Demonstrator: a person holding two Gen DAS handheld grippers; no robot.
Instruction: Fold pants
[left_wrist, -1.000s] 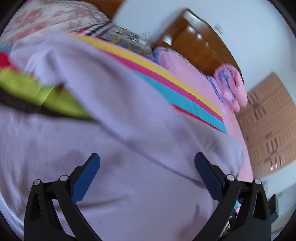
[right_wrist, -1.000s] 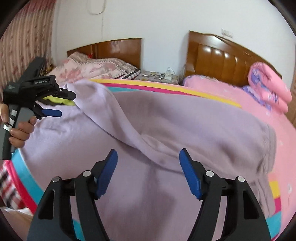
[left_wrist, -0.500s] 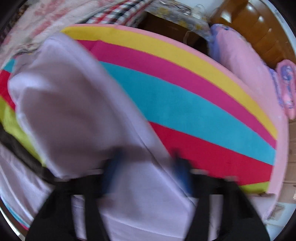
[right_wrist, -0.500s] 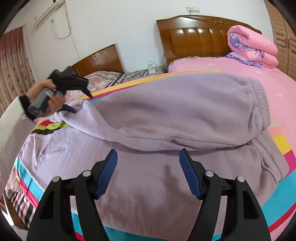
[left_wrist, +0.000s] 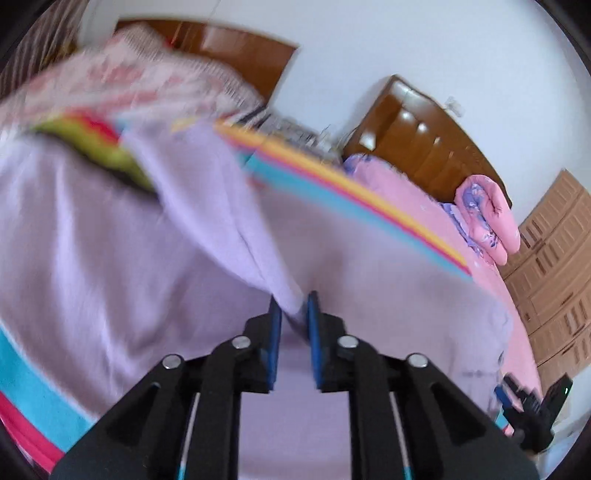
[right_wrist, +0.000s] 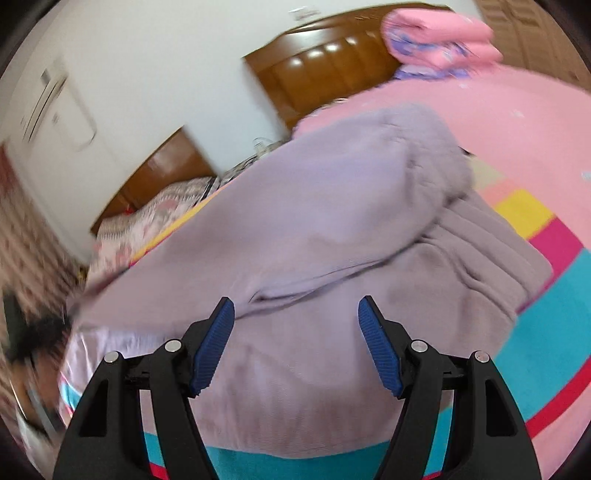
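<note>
pinching lilac pants in left gripper, right gripper spread

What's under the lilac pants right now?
The pants lie on a striped bedspread; teal, red and yellow bands show past their edges. One leg is folded over the other, hiding the fabric beneath. The left tongs pinch a fold.

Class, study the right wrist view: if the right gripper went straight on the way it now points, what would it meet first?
Most likely the lilac pants. The right gripper is open and holds nothing, and the cloth fills the line beyond its fingertips, ahead of the striped bedspread. Depth is unclear through the fisheye.
</note>
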